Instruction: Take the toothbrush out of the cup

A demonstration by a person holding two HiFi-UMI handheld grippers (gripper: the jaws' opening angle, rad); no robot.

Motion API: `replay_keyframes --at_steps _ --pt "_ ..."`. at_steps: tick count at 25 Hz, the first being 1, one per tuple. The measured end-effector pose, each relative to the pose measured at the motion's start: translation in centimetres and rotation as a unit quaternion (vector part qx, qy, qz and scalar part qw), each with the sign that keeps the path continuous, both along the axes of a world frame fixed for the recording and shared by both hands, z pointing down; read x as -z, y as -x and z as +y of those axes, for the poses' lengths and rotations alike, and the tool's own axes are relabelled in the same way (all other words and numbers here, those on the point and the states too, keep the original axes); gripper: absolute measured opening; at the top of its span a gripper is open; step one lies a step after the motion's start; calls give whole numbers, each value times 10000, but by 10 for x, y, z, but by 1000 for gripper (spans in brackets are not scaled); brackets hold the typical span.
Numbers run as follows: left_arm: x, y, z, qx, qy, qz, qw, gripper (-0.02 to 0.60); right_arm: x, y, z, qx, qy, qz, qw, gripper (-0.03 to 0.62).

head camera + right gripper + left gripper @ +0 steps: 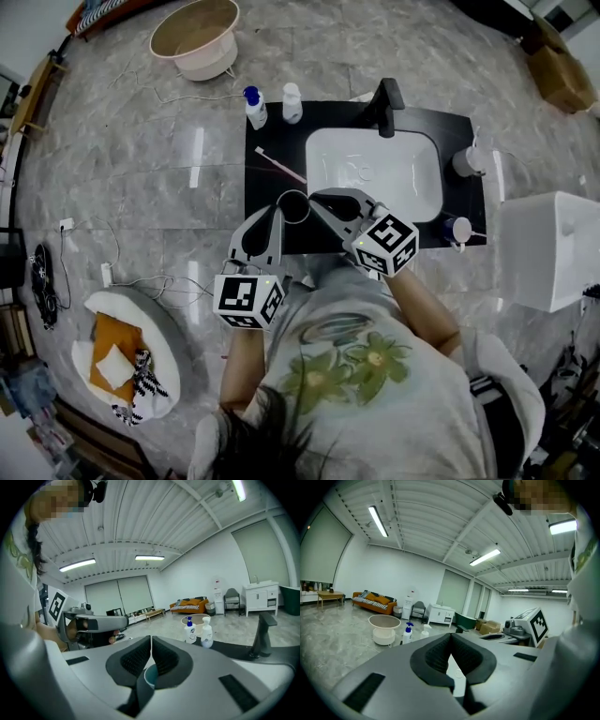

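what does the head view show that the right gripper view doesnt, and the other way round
Only the head view: the toothbrush lying on the black counter, outside the cup, and a round cushion on the floor.

Only the right gripper view: the orange sofa and the ceiling lights.

Both: the cup, the faucet, the blue-capped bottle, the white bottle, the floor basin and the left gripper.

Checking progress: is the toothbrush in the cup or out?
Out: the toothbrush lies flat on the black counter, just beyond the upright cup, left of the sink.
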State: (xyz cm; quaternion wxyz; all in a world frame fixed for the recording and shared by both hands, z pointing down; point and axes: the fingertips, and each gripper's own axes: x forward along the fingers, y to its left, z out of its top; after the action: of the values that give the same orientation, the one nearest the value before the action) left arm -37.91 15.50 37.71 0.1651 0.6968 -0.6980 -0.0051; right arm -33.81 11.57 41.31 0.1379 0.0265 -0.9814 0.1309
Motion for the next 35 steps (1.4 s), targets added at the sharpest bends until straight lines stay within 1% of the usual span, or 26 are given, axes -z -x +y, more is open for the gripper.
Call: replay_keyframes --at_steps 8,14,19,23,26,31,35 --pt "-10 -85 28 -736 67 139 9972 17 -14 -88 37 -701 158 153 9973 46" --pt "-23 -135 49 -1172 151 280 9926 17 -31 -158 65 -1335 331 373 9898 46" --pt "-23 -177 55 -1576 172 305 9869 17 -29 -208 77 -1733 379 376 9834 48" --pt "-23 -212 44 -2037 187 286 9784 17 -29 -237 71 -2052 405 426 9770 48" --pt "-26 -237 33 -2350 222 228 9715 17 -33 -262 64 -2391 418 405 9692 48" --pt "-21 -278 -1 -2584 227 129 9657 17 -35 -323 35 -2928 487 404 9541 48" --pt "-19 -317 -36 -2788 236 120 9600 17 -39 -378 -1 -3410 544 467 9373 48"
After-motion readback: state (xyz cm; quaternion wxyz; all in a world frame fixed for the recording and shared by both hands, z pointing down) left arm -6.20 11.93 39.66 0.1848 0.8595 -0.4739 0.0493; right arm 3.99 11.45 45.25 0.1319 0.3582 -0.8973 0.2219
